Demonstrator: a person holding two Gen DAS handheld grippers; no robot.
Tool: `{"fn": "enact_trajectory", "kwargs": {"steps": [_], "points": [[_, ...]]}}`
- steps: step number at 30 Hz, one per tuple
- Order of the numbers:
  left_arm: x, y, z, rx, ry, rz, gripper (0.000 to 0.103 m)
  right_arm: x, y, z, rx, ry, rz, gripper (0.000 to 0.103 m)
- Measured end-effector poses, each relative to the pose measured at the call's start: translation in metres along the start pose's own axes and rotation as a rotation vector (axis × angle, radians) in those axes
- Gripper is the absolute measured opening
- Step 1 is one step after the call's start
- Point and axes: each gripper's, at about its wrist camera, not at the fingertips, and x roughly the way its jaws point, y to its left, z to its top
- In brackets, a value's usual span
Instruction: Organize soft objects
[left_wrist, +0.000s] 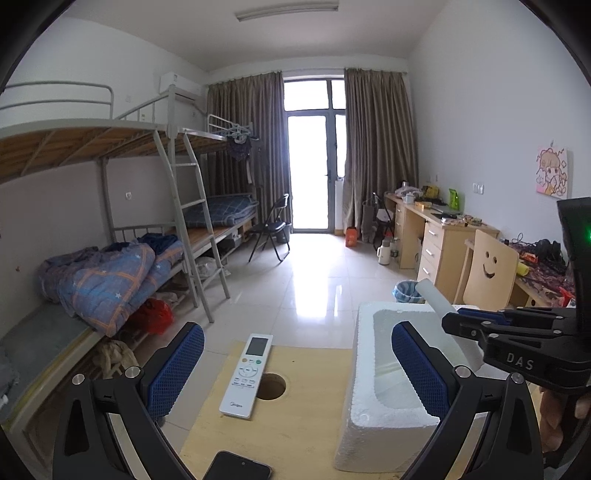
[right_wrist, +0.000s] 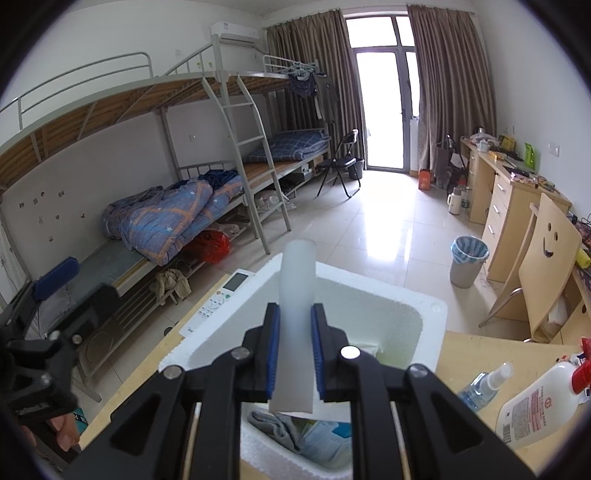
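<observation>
Above a white foam box (right_wrist: 424, 314) on a wooden table (right_wrist: 491, 350), the right gripper (right_wrist: 294, 350) clamps a pale foam roll (right_wrist: 297, 295) between its blue pads (right_wrist: 271, 350), roll pointing up and away, its lower end hanging over the box's near compartment w/ a grey cloth (right_wrist: 275, 424) and a packet already inside. Held so, it's apparently lined up for a drop into the box, i.e. where the soft items go. L gripper (left_wrist: 299, 369) waits just left of the box, jaws wide apart and holding nothing, prob. kept clear of the drop. Under it lie a white AC remote (left_wrist: 247, 376) and a dark phone (left_wrist: 236, 467) near a round hole (left_wrist: 271, 386). Near right: spray bottle (right_wrist: 484, 384) & white bottle (right_wrist: 539, 402). Far: bunk beds (right_wrist: 166, 155), desks (right_wrist: 509, 192).
</observation>
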Motion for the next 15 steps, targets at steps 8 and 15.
{"fn": "enact_trajectory", "kwargs": {"steps": [8, 15], "points": [[-0.004, 0.001, -0.001, 0.002, -0.012, -0.009, 0.102, 0.001, -0.004, 0.001, 0.043, 0.011, -0.040, 0.064], [-0.006, 0.000, -0.002, 0.003, -0.008, -0.016, 0.102, -0.012, -0.004, 0.001, 0.054, -0.013, -0.049, 0.077]]}}
